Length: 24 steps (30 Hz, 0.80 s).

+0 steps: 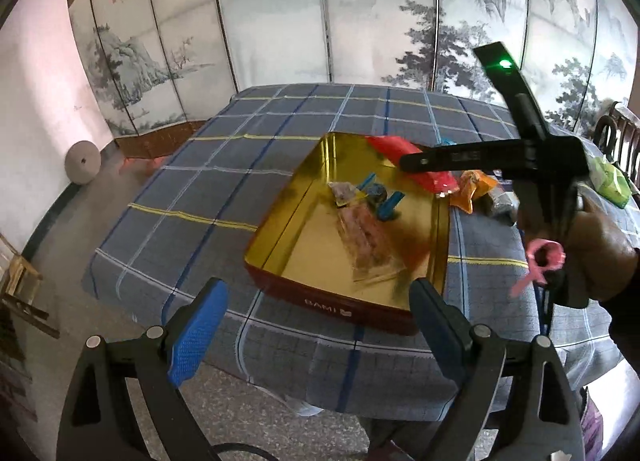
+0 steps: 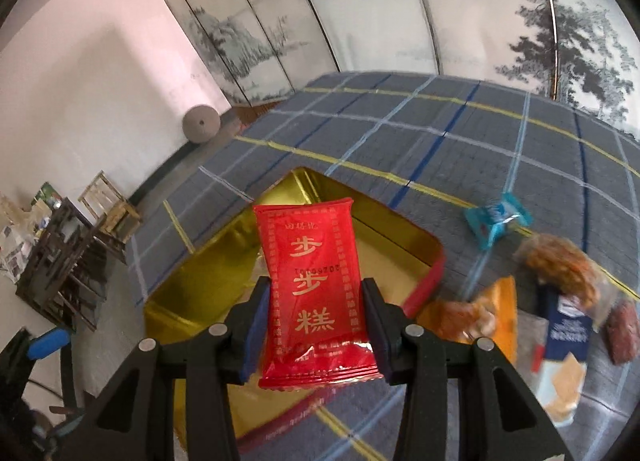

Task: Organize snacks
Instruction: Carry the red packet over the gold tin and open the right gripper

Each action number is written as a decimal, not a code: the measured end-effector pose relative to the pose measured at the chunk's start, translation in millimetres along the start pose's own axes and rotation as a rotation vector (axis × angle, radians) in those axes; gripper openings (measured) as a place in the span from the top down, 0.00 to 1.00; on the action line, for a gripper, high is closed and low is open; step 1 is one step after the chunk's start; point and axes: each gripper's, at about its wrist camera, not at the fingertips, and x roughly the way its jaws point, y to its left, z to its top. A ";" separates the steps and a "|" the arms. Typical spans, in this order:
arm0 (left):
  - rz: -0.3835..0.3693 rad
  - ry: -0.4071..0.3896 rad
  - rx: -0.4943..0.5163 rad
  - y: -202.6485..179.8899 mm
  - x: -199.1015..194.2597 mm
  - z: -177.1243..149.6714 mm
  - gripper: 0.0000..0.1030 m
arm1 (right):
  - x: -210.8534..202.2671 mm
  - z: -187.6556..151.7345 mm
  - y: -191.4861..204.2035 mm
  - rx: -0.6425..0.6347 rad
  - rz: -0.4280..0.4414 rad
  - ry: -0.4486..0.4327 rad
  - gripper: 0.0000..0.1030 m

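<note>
My right gripper (image 2: 314, 321) is shut on a red snack packet (image 2: 312, 281) with gold characters and holds it above the gold-lined tin (image 2: 180, 301). In the left wrist view the red packet (image 1: 416, 165) hangs over the far right side of the tin (image 1: 280, 229), which has a red outer wall. A clear-wrapped snack (image 1: 368, 241) and a blue-wrapped candy (image 1: 384, 201) lie inside the tin. My left gripper (image 1: 316, 321) is open and empty, near the table's front edge, short of the tin.
Loose snacks lie on the plaid tablecloth right of the tin: a light blue packet (image 2: 496, 221), an orange packet (image 2: 476, 317), a clear bag of brown pieces (image 2: 560, 265), a dark blue packet (image 2: 568, 333). A green pack (image 1: 612, 181) lies at the far right. A painted folding screen stands behind.
</note>
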 end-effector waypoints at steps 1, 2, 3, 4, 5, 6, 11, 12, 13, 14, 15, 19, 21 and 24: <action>-0.004 0.004 -0.002 0.9 1.6 -0.2 0.13 | 5.0 1.6 0.1 -0.003 -0.007 0.007 0.56; -0.006 0.009 -0.004 1.7 2.4 -0.3 0.13 | 7.2 2.9 0.9 -0.004 -0.012 0.008 0.56; -0.001 0.018 -0.005 2.5 5.0 -0.6 0.13 | 11.2 5.3 2.0 -0.004 -0.014 0.011 0.56; 0.004 0.024 -0.006 3.3 6.9 -0.6 0.13 | 14.6 7.1 3.0 -0.003 -0.015 0.013 0.57; 0.006 0.029 -0.006 4.4 8.6 -1.0 0.13 | 16.5 8.6 4.2 -0.003 -0.018 0.013 0.57; 0.007 0.035 -0.007 5.3 10.1 -2.0 0.13 | 19.2 10.8 5.1 -0.004 -0.019 0.013 0.57; 0.008 0.057 -0.017 12.4 16.2 -4.8 0.13 | 28.7 18.5 9.2 -0.010 -0.031 0.018 0.57; 0.010 0.060 -0.018 13.1 16.8 -5.3 0.13 | 30.0 19.3 11.0 -0.013 -0.032 0.018 0.57; 0.014 0.063 -0.019 14.0 17.5 -6.0 0.13 | 30.4 19.9 12.8 -0.016 -0.031 0.016 0.57; 0.015 0.065 -0.019 14.1 17.7 -6.1 0.13 | 30.4 20.1 15.1 -0.022 -0.031 0.013 0.57; 0.015 0.067 -0.018 14.5 18.4 -6.4 0.13 | 30.5 20.1 15.8 -0.026 -0.030 0.011 0.57; 0.022 0.076 -0.014 15.1 20.9 -7.4 0.13 | 26.5 17.6 21.3 -0.032 -0.011 -0.005 0.57; 0.026 0.084 -0.013 14.6 22.4 -7.7 0.13 | 21.5 14.9 23.7 -0.037 -0.006 -0.018 0.57; 0.025 0.093 -0.015 13.6 23.4 -8.4 0.13 | 10.5 8.5 25.6 -0.046 -0.003 -0.043 0.57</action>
